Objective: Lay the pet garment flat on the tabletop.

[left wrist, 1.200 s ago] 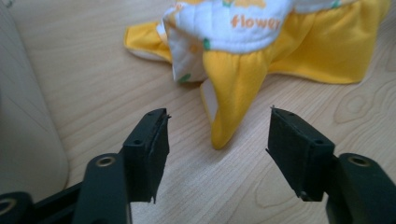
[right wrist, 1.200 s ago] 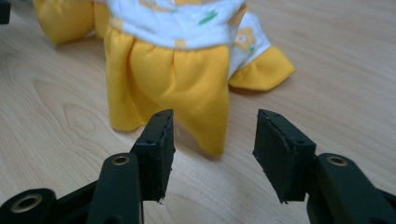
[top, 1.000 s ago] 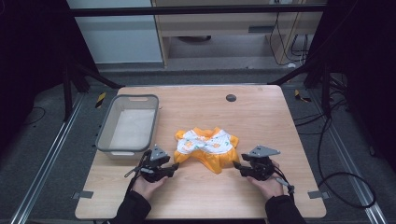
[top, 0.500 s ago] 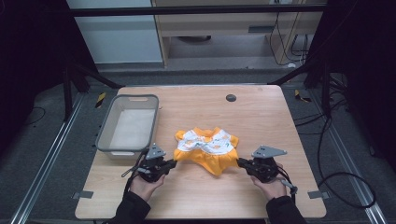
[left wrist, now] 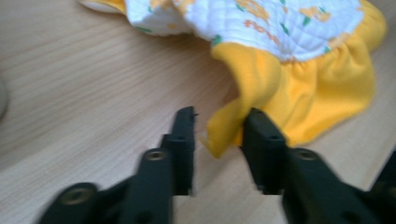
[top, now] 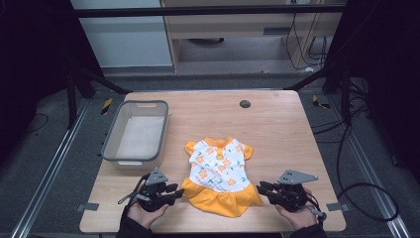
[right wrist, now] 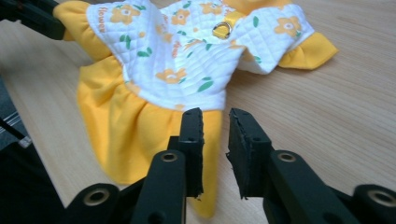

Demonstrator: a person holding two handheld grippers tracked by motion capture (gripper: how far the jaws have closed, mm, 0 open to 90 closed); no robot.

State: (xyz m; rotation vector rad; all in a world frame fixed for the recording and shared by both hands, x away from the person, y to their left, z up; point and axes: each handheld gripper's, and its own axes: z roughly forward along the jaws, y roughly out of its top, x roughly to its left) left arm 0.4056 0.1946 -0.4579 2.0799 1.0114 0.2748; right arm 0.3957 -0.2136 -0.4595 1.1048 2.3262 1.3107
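On the surface near its front edge, the dress lies flat. My left gripper and right gripper have just been opening, both released; a hem corner between the left jaws could snag and drag.

Dress top cut off by upper edge; print lettering perhaps unreadable.

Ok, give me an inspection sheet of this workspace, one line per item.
Surface: wooden table, a dark round spot near the far edge.
Job's things: dress spread flat, skirt towards the person.
Clutter: grey bin at left.
Grippers: left gripper open, skirt corner loose between the jaws; right gripper open at the skirt's other corner; both jaws have just been opening.
Cables: several on the floor at right.
Surroundings: dark frame, cabinets behind.
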